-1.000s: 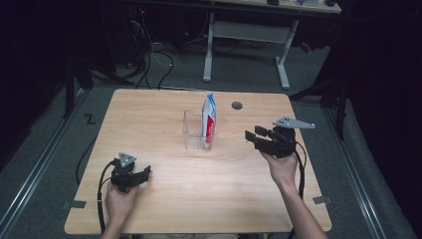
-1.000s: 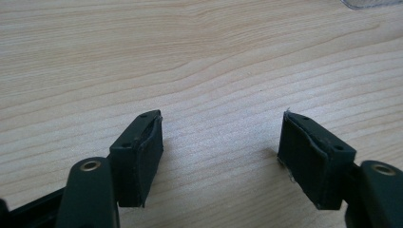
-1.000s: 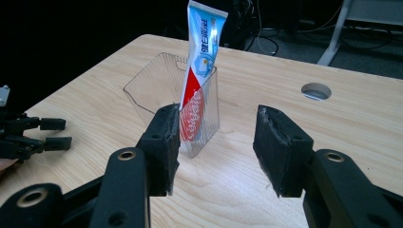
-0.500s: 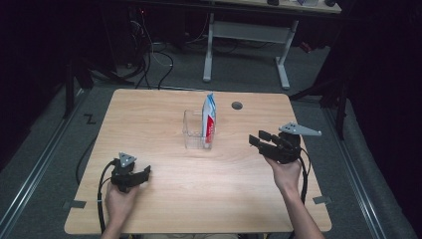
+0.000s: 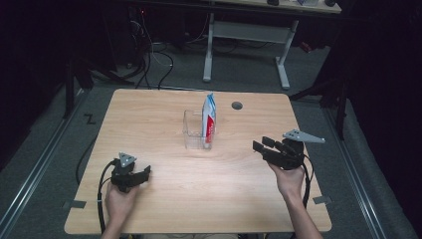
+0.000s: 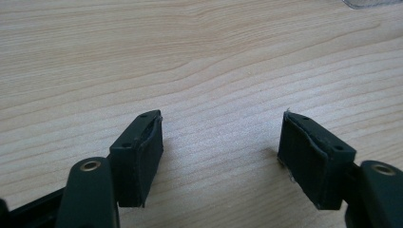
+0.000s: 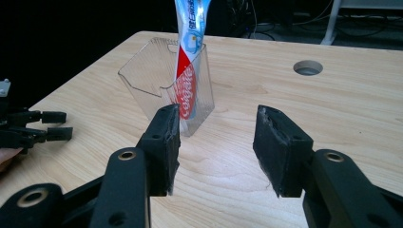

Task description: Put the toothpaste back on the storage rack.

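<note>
Jaws of both grippers gape, empty, over the pale wooden table (image 5: 164, 124) in a dark room.

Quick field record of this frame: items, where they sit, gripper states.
item: toothpaste tube, upright inside clear holder
holder place: mid-table, on wooden table
left gripper: open, nothing between fingers, low over the table near its front left
right gripper: open, empty, pointed toward the holder, apart from it
table hole: behind the holder, to its right
</note>
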A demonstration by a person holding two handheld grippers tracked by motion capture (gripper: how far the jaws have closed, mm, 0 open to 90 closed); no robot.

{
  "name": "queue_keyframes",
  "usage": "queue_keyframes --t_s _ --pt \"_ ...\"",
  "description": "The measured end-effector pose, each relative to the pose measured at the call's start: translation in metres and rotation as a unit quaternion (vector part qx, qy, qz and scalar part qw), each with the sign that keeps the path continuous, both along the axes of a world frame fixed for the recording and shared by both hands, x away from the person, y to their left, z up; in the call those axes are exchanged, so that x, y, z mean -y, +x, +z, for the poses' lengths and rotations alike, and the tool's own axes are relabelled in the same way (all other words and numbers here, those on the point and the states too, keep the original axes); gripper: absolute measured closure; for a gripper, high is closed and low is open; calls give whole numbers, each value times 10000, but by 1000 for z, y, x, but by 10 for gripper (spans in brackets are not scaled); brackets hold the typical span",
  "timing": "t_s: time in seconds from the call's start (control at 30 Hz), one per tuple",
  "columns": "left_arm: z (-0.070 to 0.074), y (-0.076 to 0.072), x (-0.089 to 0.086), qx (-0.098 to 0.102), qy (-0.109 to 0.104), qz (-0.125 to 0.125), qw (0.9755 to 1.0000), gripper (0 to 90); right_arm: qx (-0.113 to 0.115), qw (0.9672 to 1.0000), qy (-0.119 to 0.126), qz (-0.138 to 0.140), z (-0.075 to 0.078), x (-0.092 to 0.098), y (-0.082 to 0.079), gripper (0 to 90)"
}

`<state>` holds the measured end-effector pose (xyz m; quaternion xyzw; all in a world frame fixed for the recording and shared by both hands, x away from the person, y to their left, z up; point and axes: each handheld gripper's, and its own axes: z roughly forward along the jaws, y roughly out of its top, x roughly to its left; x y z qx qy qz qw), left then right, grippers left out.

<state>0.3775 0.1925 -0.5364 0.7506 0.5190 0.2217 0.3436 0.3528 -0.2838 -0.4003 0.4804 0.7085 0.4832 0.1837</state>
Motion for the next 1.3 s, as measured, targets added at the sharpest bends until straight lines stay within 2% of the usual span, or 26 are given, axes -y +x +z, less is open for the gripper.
queue_keyframes --t_s 0.53,0.8,1.07,1.3 --pt "0 0 0 -1 -2 -1 10000 320 -221 9996 159 -115 -26 7 -7 515" --pt "0 0 0 1 2 1 10000 320 -196 9992 255 -228 -34 13 -11 524" --pt "0 0 0 2 6 1 10000 320 -269 9988 282 -282 -42 17 -12 525" --pt "0 0 0 6 11 6 10000 320 -368 9986 207 -322 -51 18 -9 524"
